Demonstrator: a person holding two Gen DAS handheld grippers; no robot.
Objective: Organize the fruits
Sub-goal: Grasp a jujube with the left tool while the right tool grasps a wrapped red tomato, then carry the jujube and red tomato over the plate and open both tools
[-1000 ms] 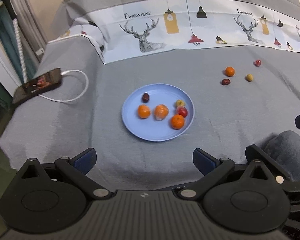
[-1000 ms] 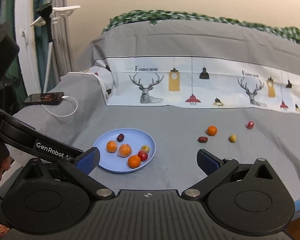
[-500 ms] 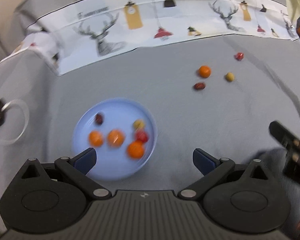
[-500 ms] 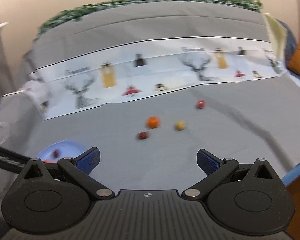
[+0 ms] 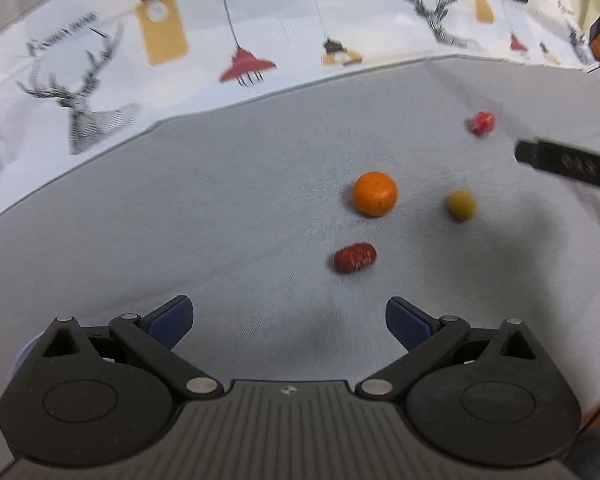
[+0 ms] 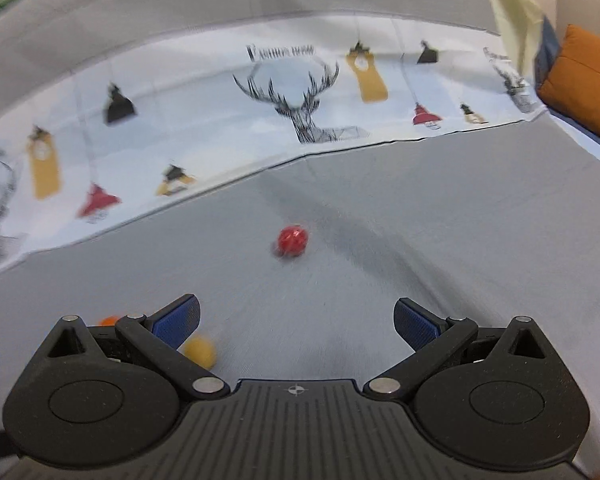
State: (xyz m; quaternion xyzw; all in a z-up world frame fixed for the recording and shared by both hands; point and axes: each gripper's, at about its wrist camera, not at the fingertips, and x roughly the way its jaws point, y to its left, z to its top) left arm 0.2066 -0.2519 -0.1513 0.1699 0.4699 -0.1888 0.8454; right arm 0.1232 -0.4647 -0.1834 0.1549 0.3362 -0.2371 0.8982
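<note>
In the left wrist view, an orange point(image 5: 375, 193), a dark red date point(image 5: 355, 258), a yellow-green fruit point(image 5: 461, 205) and a red fruit point(image 5: 481, 123) lie loose on the grey cloth. My left gripper point(image 5: 289, 318) is open and empty, just short of the date. Part of the right gripper point(image 5: 568, 164) shows at the right edge. In the right wrist view, the red fruit point(image 6: 293, 241) lies ahead of my open, empty right gripper point(image 6: 297, 320). The yellow fruit point(image 6: 200, 352) and a sliver of the orange point(image 6: 109, 320) sit by its left finger.
A white printed cloth with deer and lamps point(image 5: 236, 60) runs across the back of the grey surface. An orange cushion point(image 6: 580, 80) is at the far right. A sliver of the blue plate point(image 5: 26, 350) shows behind the left gripper's left finger.
Both grippers have swung right and forward, away from the blue plate toward the loose fruits. The fruits now look much nearer. Both stay open.
</note>
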